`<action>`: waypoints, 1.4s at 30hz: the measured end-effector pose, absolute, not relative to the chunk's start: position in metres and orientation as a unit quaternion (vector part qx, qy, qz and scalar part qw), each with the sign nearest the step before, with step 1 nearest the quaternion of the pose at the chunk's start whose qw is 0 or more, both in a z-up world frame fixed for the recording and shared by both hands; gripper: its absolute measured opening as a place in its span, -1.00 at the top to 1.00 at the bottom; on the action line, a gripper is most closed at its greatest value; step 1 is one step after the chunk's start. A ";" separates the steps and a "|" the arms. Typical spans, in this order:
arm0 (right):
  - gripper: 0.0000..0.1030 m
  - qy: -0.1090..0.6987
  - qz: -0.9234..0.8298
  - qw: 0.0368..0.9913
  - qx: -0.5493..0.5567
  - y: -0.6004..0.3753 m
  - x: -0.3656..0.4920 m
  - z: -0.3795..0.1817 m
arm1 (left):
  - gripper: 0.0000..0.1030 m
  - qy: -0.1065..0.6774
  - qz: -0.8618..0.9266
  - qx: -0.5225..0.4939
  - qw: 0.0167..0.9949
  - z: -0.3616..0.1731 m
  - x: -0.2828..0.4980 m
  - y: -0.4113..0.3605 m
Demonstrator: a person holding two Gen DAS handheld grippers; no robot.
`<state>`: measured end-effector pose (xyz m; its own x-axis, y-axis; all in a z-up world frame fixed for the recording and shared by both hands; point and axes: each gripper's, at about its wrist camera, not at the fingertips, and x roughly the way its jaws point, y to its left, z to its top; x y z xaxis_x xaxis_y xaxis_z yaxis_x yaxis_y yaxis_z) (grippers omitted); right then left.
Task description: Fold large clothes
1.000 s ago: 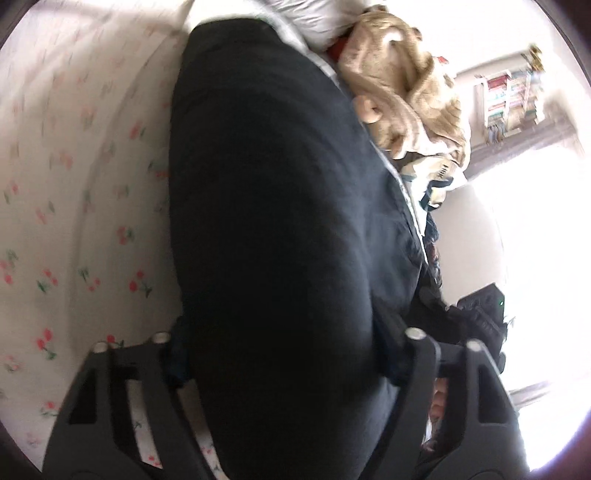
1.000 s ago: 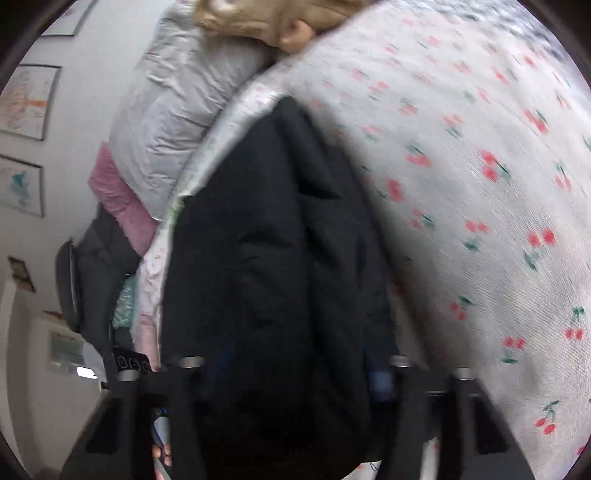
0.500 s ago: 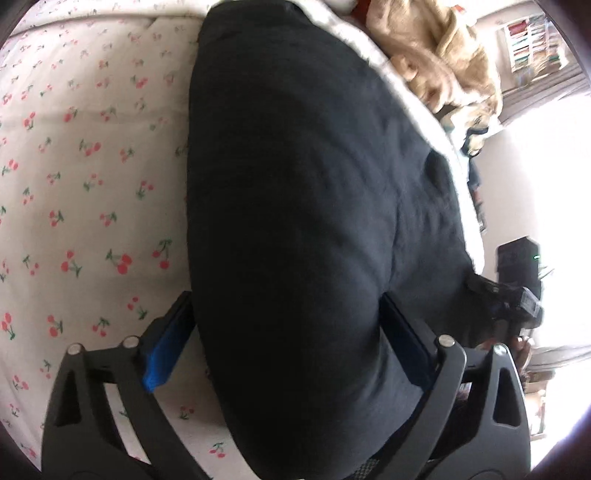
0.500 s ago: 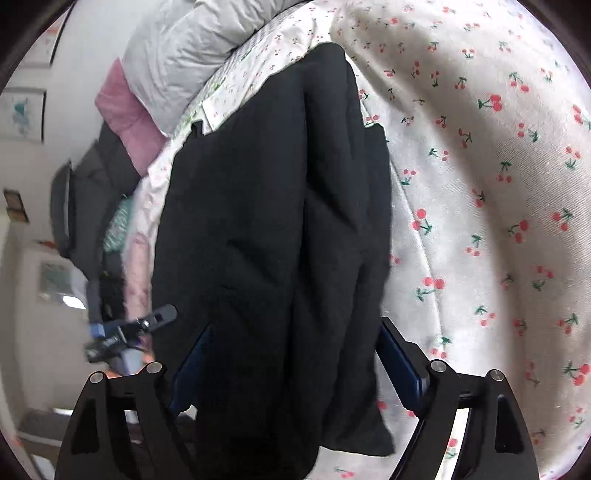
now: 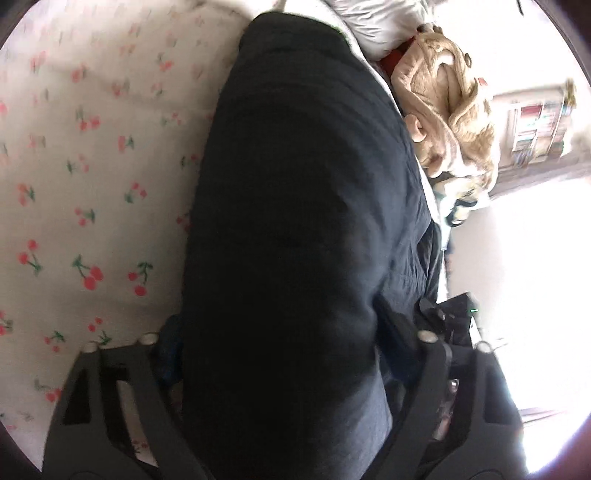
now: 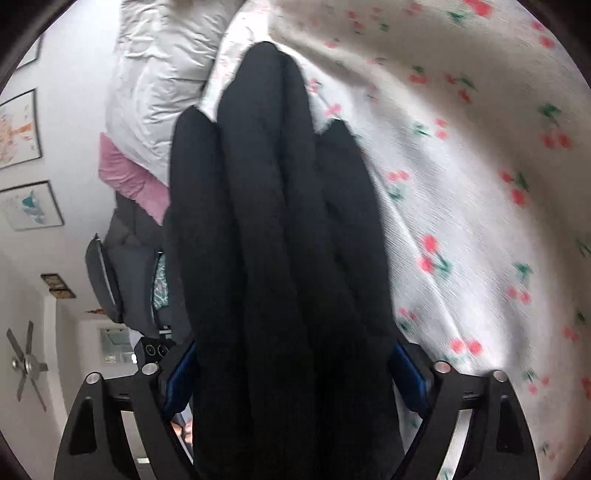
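Left wrist view. My left gripper (image 5: pixel 280 354) has its 2 jaws closing around a thick bundle of the black garment (image 5: pixel 303 206), which fills the space between them and runs away from the tool over the cherry-print sheet (image 5: pixel 85 206). Whether the pads already press the cloth I cannot tell; they are hidden against its dark flanks. Ahead and to the right of the tool lie a tan fleece item (image 5: pixel 447 110) and a grey quilted piece (image 5: pixel 376 22), just beside the garment's far edge.

Right wrist view. My right gripper (image 6: pixel 291 373) is also closing, with the same black garment (image 6: pixel 280 229) gathered into about 3 long rolls between the blue pads (image 6: pixel 406 373), which lie against its sides. The cloth stretches ahead of the tool; the sheet (image 6: pixel 461 206) lies to the right, a grey quilted piece (image 6: pixel 162 81) and a pink item (image 6: pixel 129 177) ahead to the left.

Handling, as I judge it: soft, limp, fairly heavy, matte and not slippery, not fragile. It will sag between the 2 tools, so I would take it at opposite edges of the folded bundle, gripping all layers together.
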<state>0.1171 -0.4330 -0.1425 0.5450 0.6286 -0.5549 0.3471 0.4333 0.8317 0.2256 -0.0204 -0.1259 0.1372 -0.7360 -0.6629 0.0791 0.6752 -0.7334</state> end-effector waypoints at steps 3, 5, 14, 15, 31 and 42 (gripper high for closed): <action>0.11 0.440 0.096 0.728 0.517 -0.431 0.110 -0.125 | -0.28 0.552 -0.295 -0.221 0.748 -0.088 0.212 -0.040; 0.22 0.415 0.104 0.746 0.510 -0.434 0.103 -0.103 | -0.21 0.523 -0.307 -0.184 0.774 -0.061 0.204 -0.053; 0.22 0.281 0.047 0.864 0.416 -0.471 0.052 0.013 | -0.22 0.411 -0.411 -0.158 0.798 0.022 0.210 -0.120; 0.22 0.270 0.040 0.870 0.411 -0.478 0.047 0.019 | -0.23 0.404 -0.425 -0.160 0.794 0.028 0.215 -0.131; -0.47 0.304 -0.203 0.855 0.367 -0.564 -0.013 0.005 | -0.61 0.489 -0.369 -0.014 0.790 -0.042 0.219 -0.202; -0.63 0.365 -0.203 0.869 0.265 -0.467 -0.013 0.044 | -0.96 0.470 -0.318 0.030 0.823 0.005 0.145 -0.164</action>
